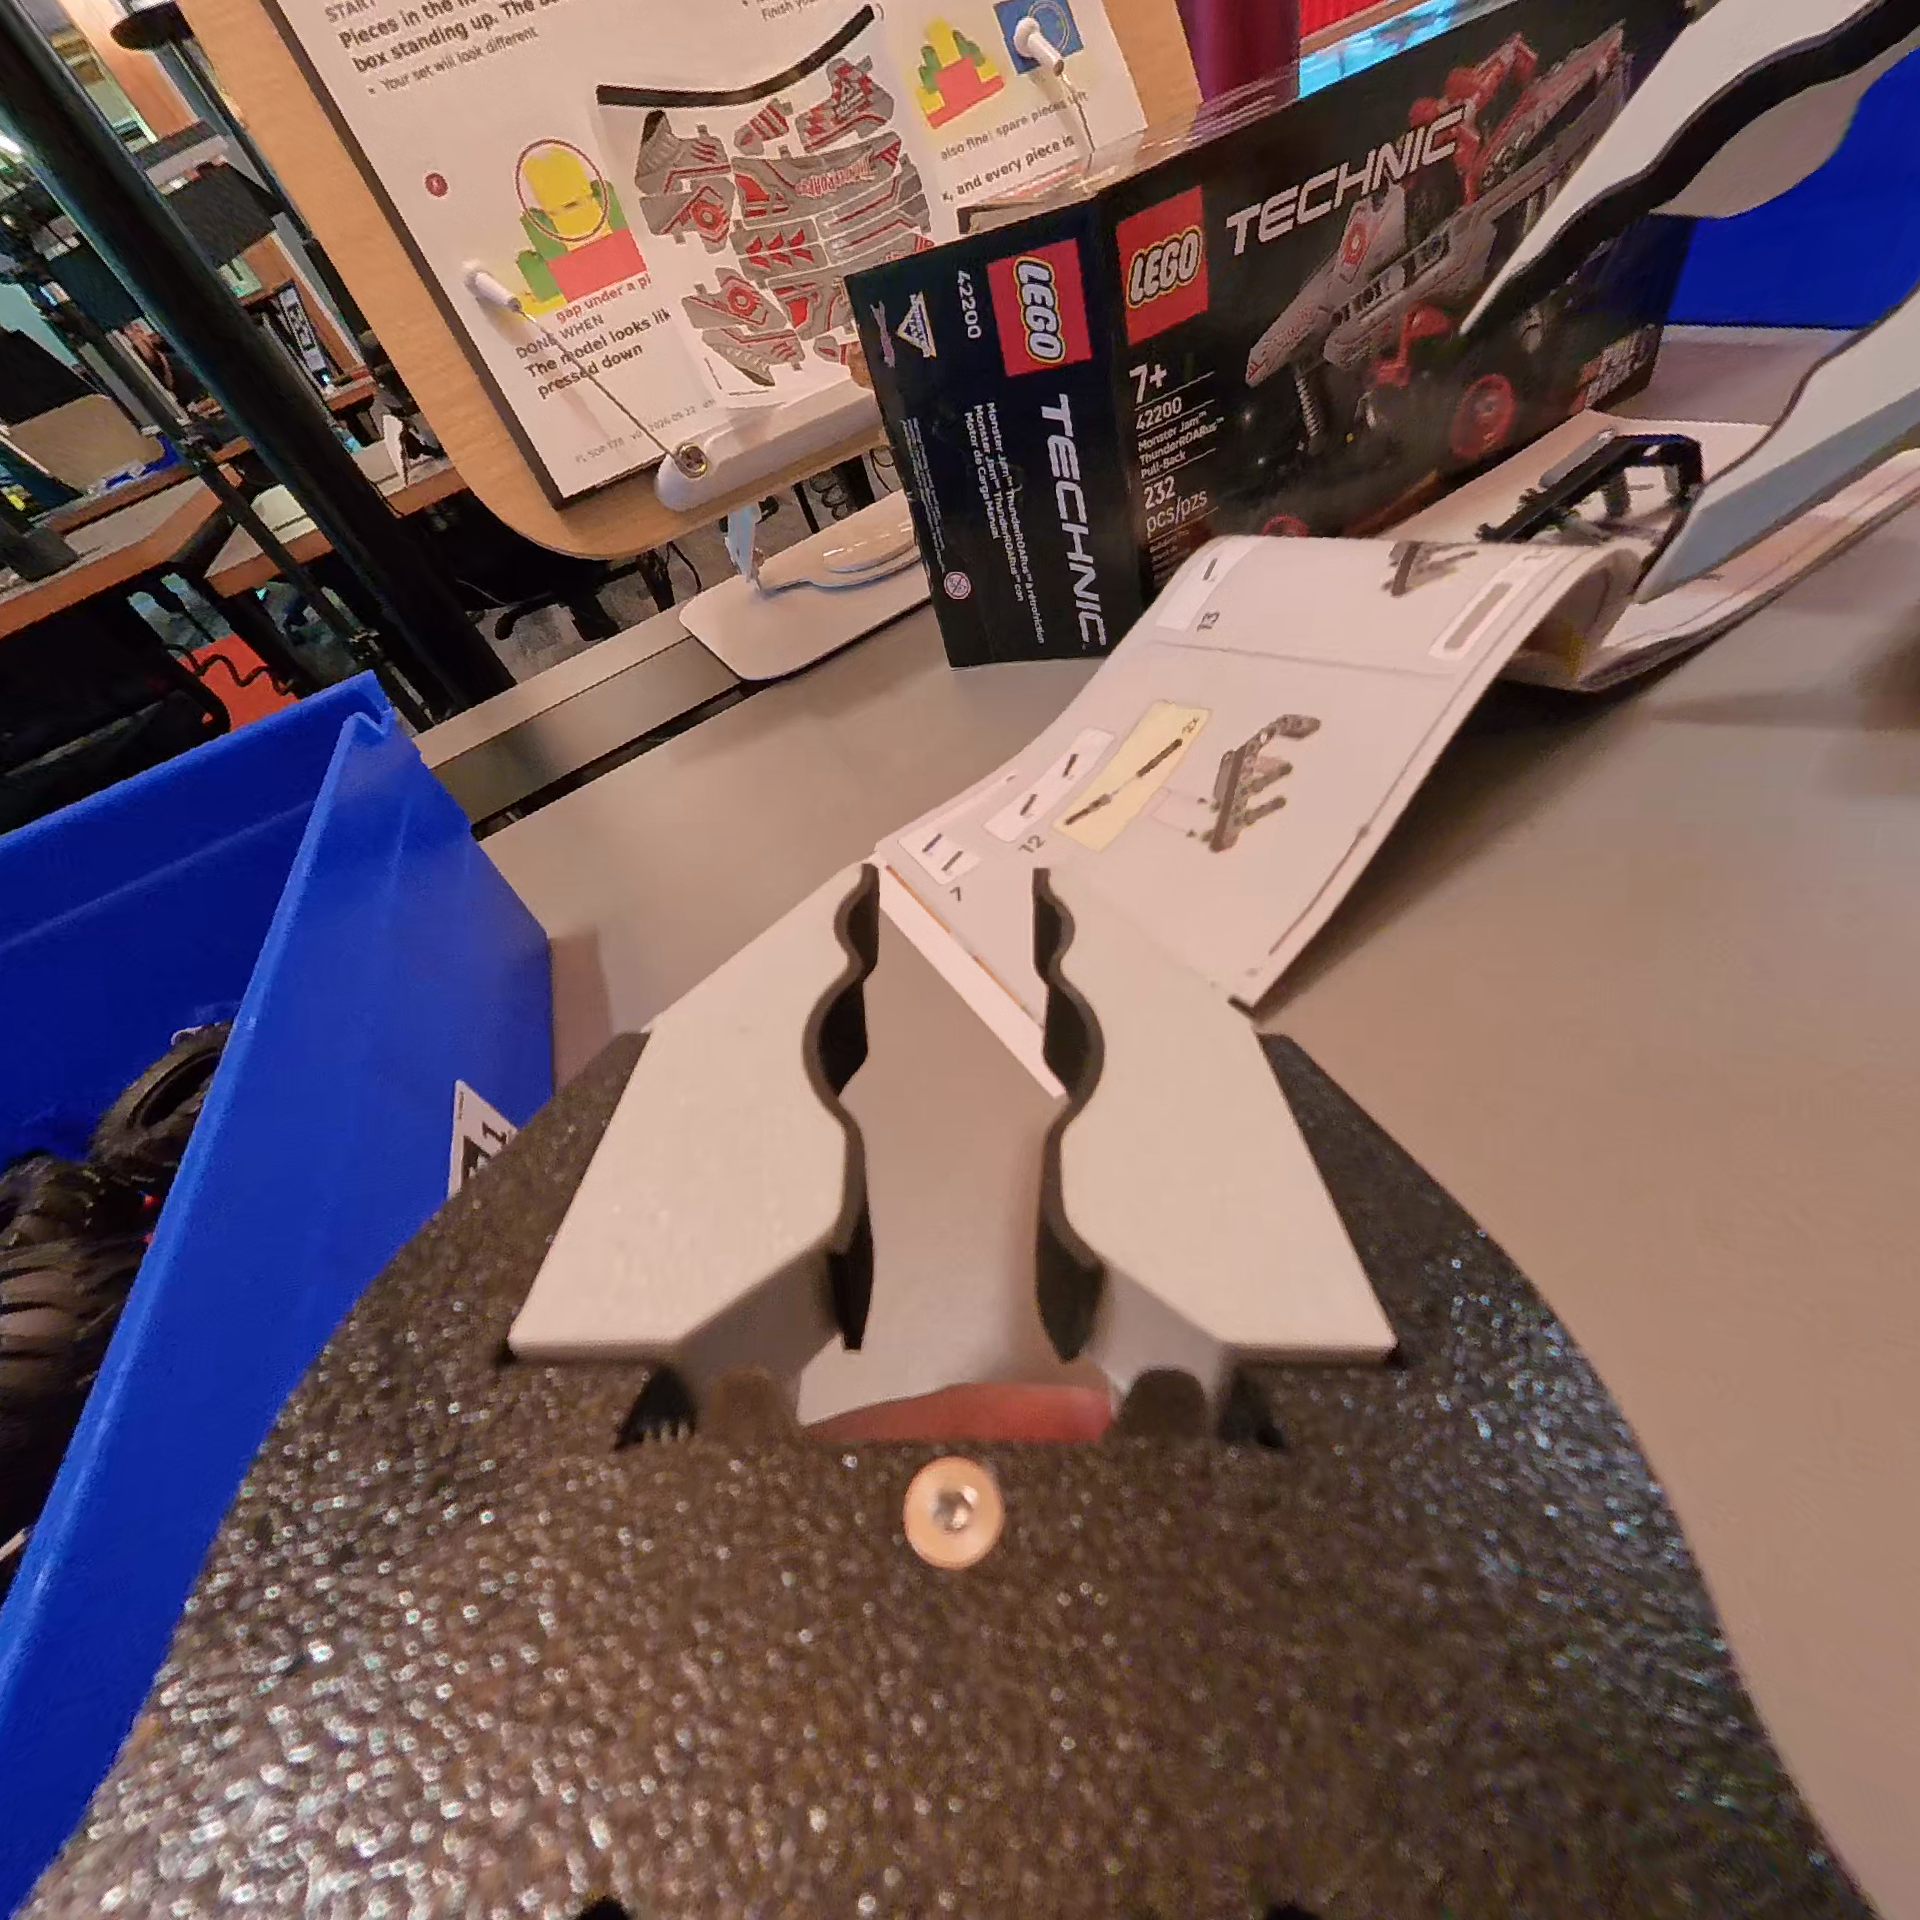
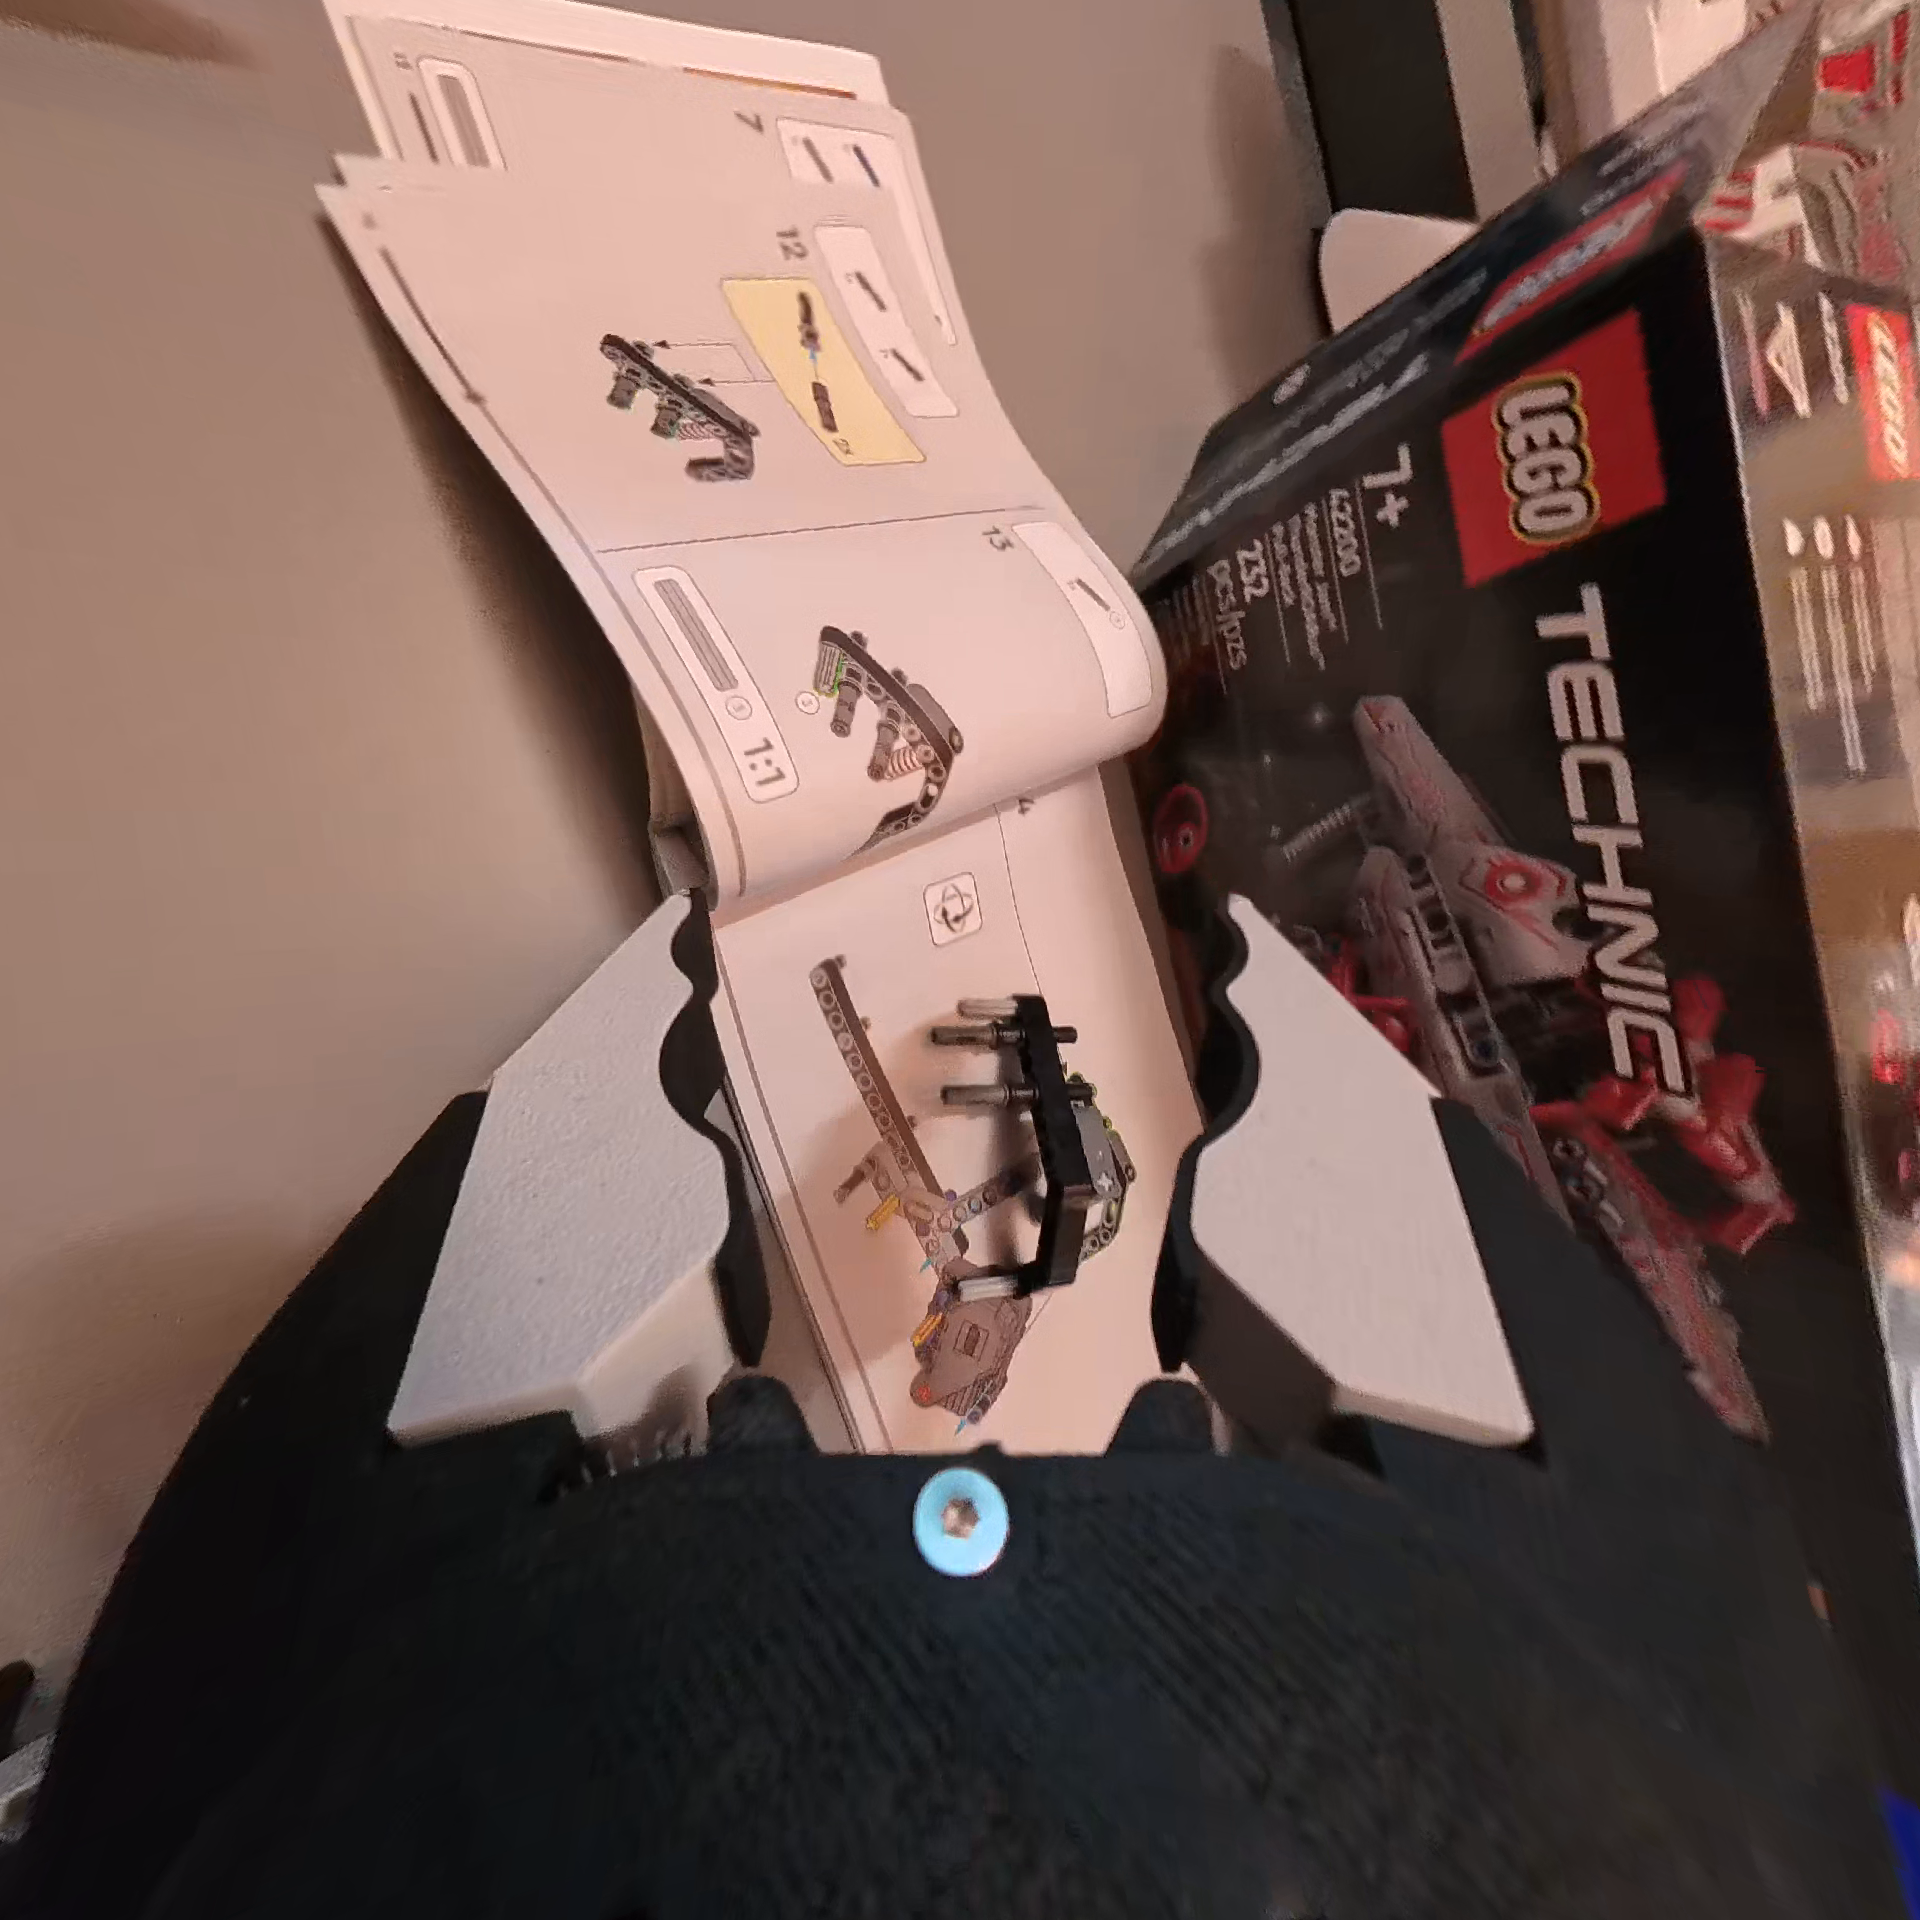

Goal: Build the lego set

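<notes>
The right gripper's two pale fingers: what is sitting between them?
In the right wrist view, the open right gripper brackets a small black lego assembly with grey pins, which rests on the open paper instruction booklet.

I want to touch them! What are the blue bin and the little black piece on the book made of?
The blue bin looks like smooth, shiny hard plastic: its wall catches the light. The little black piece on the book looks like hard plastic too, with crisp edges and grey pins, though blur leaves its finish uncertain.

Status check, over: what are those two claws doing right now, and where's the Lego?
Left gripper open, empty. Right gripper open above black assembly on instruction booklet. Box crowds the right.
</notes>
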`<move>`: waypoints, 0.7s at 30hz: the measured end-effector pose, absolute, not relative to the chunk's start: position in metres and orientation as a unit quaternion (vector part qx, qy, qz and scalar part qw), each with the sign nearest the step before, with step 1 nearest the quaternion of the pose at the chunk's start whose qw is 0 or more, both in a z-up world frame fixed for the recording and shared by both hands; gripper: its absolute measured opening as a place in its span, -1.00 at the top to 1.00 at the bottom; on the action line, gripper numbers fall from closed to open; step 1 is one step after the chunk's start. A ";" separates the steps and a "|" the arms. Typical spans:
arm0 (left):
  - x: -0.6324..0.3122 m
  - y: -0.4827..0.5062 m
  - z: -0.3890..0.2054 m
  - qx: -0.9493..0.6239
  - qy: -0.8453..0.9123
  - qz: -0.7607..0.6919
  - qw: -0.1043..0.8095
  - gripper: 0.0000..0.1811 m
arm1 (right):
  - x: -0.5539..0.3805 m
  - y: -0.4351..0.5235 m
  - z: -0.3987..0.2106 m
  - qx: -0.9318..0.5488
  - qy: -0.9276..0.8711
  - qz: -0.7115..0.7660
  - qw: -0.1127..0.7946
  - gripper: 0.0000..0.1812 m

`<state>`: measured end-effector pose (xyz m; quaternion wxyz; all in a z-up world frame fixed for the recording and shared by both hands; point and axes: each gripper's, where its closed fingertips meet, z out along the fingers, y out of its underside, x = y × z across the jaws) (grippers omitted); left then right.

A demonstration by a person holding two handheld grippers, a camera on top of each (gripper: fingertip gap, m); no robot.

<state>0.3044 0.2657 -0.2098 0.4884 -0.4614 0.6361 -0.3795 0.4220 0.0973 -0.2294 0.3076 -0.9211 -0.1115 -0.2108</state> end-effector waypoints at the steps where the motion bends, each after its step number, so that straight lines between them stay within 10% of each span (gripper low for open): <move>1: 0.304 0.266 -0.210 -0.461 0.636 -0.380 0.489 0.70 | 0.425 0.094 -0.229 -0.921 -0.101 -0.216 0.309 -0.01; 21: 0.309 0.253 -0.222 -0.419 0.681 -0.324 0.505 0.70 | 0.405 0.130 -0.235 -0.906 -0.125 -0.227 0.335 -0.03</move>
